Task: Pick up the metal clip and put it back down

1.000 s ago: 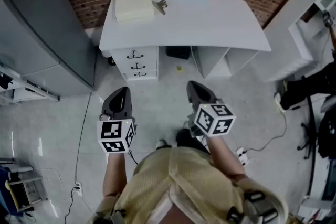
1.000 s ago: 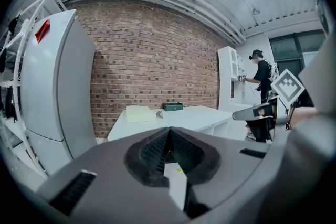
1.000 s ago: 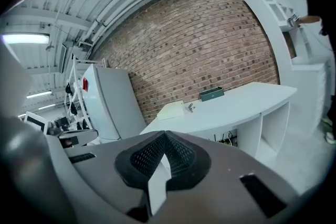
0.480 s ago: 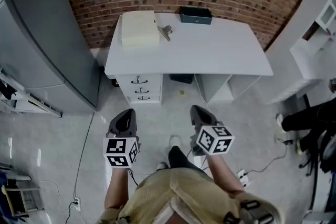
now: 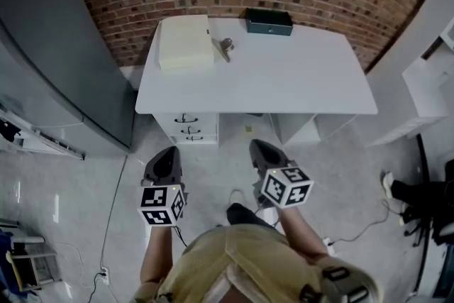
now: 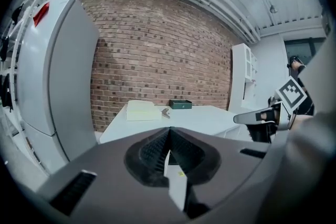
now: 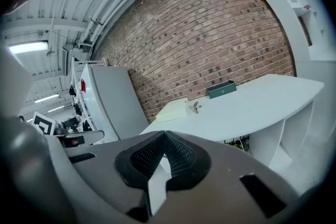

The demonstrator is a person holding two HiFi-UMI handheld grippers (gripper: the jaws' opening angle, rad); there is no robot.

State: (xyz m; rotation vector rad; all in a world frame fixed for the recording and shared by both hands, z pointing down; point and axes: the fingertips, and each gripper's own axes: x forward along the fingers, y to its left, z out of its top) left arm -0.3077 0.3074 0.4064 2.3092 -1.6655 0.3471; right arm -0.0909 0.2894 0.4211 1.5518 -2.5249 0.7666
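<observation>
The metal clip (image 5: pixel 225 47) lies on the white desk (image 5: pixel 284 78) near its back edge, just right of a pale yellow pad (image 5: pixel 184 42); it also shows small in the left gripper view, clip (image 6: pixel 166 112), and the right gripper view, clip (image 7: pixel 196 107). My left gripper (image 5: pixel 164 161) and right gripper (image 5: pixel 259 151) hang over the floor in front of the desk, well short of the clip. Both sets of jaws are closed together with nothing between them.
A dark green box (image 5: pixel 269 21) sits at the desk's back edge against the brick wall. A grey cabinet (image 5: pixel 50 53) stands to the left, white shelving (image 5: pixel 425 74) to the right. Drawers (image 5: pixel 188 129) sit under the desk's left side. Cables run over the floor.
The view has drawn nearer to the desk, which now sits lower and larger in the head view. Both grippers stay low in front of the body, still shut.
</observation>
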